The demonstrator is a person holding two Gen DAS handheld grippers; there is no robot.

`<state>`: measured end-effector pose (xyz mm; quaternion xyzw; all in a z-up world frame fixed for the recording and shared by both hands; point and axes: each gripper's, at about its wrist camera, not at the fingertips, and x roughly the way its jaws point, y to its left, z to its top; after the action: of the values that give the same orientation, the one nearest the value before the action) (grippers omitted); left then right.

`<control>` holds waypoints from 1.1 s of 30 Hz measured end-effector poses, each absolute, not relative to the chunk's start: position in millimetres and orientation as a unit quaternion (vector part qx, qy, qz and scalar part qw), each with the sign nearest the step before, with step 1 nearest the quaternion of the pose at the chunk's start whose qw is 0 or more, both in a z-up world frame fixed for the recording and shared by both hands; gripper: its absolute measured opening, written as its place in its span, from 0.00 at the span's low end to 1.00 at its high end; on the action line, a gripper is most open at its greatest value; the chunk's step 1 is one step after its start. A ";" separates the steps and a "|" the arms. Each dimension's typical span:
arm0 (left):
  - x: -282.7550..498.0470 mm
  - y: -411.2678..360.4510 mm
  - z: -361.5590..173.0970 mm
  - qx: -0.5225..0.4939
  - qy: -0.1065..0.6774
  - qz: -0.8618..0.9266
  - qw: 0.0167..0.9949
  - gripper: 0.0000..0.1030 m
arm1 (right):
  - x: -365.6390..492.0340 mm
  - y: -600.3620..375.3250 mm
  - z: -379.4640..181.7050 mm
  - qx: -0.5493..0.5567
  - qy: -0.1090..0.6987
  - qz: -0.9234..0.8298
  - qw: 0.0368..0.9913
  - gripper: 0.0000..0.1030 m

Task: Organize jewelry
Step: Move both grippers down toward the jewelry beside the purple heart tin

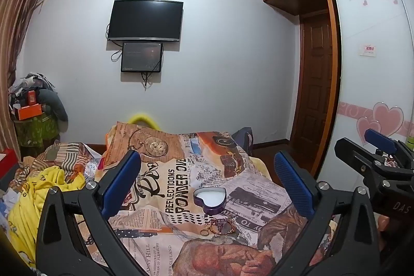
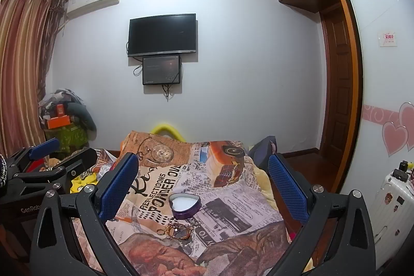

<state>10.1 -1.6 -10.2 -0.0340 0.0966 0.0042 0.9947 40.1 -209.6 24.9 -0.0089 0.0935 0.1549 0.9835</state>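
Both grippers, left gripper (image 1: 207, 180) and right gripper (image 2: 204, 180), spread wide, empty, above newspaper-print blanket (image 1: 258, 193); jewelry pile (image 1: 220, 225), light, slippery, tangle-prone, just before open heart-shaped tin (image 1: 211, 199); pinch bangle rim.

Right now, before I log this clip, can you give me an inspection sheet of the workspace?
Surface: newspaper-print bedspread, wrinkled.
Job's things: open purple heart-shaped tin with white lining; small pile of gold jewelry on the bedspread just in front of it, none in the tin.
Clutter: yellow cloth at left.
Grippers: left gripper and right gripper open, holding nothing.
Cables: black wires under the wall screens.
Surroundings: black wall television, wooden wardrobe.
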 end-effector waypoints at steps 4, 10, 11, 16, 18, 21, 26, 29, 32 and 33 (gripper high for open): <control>9.9 -1.7 -10.6 -0.034 0.097 0.004 0.995 1.00 | 40.4 -209.6 24.9 -0.006 0.095 0.155 0.983 0.97; 12.7 -1.8 -11.3 -0.036 0.101 0.003 0.994 1.00 | 39.1 -207.4 24.6 -0.009 0.095 0.154 0.983 0.97; 13.4 -1.6 -11.7 -0.036 0.102 0.003 0.994 1.00 | 40.5 -205.4 21.9 -0.009 0.097 0.153 0.983 0.97; 20.1 -0.2 -13.9 -0.036 0.109 0.003 0.993 1.00 | 46.3 -207.4 20.8 -0.009 0.103 0.154 0.983 0.97; 23.9 0.1 -16.0 -0.037 0.113 0.002 0.993 1.00 | 48.3 -207.2 21.8 -0.010 0.107 0.154 0.982 0.97; 31.4 1.4 -19.8 -0.036 0.121 0.003 0.992 1.00 | 53.2 -207.8 18.9 -0.010 0.113 0.152 0.982 0.97; 49.3 3.2 -30.1 -0.036 0.143 0.007 0.989 1.00 | 67.6 -208.7 10.4 -0.011 0.136 0.147 0.980 0.97; 65.7 7.0 -39.1 -0.037 0.166 0.010 0.985 1.00 | 81.6 -211.8 0.5 -0.013 0.156 0.141 0.978 0.97; 84.5 10.7 -50.0 -0.033 0.190 0.018 0.981 1.00 | 98.1 -214.6 -14.1 -0.017 0.184 0.129 0.974 0.97; 92.9 12.0 -54.9 -0.030 0.201 0.018 0.979 1.00 | 105.3 -216.1 -19.8 -0.020 0.196 0.126 0.972 0.97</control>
<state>92.9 12.0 -54.9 -0.0303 0.2013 0.0185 0.9789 105.3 -216.1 -19.8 -0.0196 0.1963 0.1255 0.9723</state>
